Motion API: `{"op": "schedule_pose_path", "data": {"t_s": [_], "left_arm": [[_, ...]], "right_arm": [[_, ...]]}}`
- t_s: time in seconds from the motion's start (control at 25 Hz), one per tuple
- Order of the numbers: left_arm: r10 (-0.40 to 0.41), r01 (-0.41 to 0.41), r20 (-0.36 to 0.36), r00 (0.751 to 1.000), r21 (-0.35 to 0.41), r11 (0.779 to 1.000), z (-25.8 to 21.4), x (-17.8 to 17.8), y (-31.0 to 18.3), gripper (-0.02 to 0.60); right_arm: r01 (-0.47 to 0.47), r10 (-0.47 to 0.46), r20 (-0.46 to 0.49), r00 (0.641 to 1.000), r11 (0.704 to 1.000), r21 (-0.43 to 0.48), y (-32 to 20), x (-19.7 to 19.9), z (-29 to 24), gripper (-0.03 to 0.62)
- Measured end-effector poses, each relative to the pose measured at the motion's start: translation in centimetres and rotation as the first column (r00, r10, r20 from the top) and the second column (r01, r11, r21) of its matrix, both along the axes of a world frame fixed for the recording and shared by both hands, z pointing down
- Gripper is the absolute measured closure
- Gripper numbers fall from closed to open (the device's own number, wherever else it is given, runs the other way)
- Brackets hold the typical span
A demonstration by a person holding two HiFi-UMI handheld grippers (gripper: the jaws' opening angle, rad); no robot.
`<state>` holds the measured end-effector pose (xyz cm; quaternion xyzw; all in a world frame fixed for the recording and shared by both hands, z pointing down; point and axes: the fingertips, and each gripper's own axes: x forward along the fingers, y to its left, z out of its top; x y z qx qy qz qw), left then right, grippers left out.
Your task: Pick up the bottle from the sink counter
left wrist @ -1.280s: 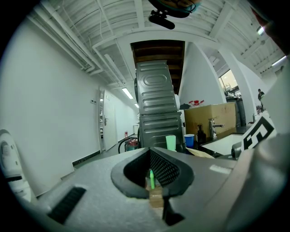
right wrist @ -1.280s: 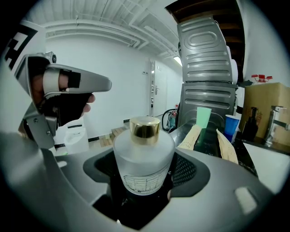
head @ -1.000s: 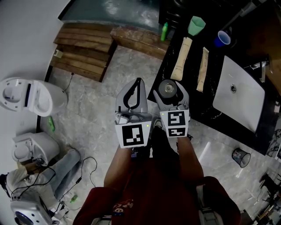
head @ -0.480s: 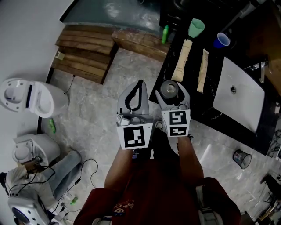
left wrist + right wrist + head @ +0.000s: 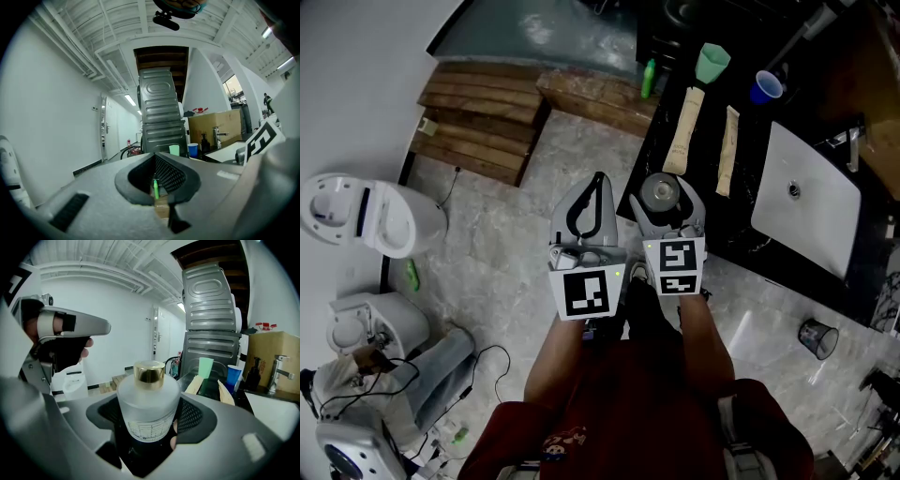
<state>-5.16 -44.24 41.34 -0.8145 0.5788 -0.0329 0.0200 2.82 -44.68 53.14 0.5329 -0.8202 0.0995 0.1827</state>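
A round frosted-glass bottle (image 5: pixel 147 406) with a gold cap stands upright between the jaws of my right gripper (image 5: pixel 149 414), whose meshed pads (image 5: pixel 193 414) press on its sides. In the head view the bottle (image 5: pixel 659 191) shows from above, at the near left edge of the black sink counter (image 5: pixel 750 230), inside the right gripper (image 5: pixel 662 187). My left gripper (image 5: pixel 598 178) hangs beside it over the floor, jaws shut tip to tip with nothing held. In the left gripper view, the left gripper (image 5: pixel 157 155) points level toward the counter's end.
On the counter lie two beige tubes (image 5: pixel 682 131) (image 5: pixel 727 150), a green cup (image 5: pixel 712 62) and a blue cup (image 5: pixel 766 86), beside a white basin (image 5: pixel 806 197) with a tap (image 5: pixel 848 141). Wooden steps (image 5: pixel 478 117), a toilet (image 5: pixel 366 214) and a small bin (image 5: pixel 816 336) stand on the floor.
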Motion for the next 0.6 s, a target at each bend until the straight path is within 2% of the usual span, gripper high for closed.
{"op": "schedule_pose_path", "data": {"t_s": [0.6], "left_arm": [[0.041,-0.041,0.004,0.999,0.071,0.997,-3.3,0.7,2.1,0.578]], "right_arm": [[-0.037,0.037,0.004,0.999,0.993,0.115,1.6,0.7,-5.7,0.260]]}}
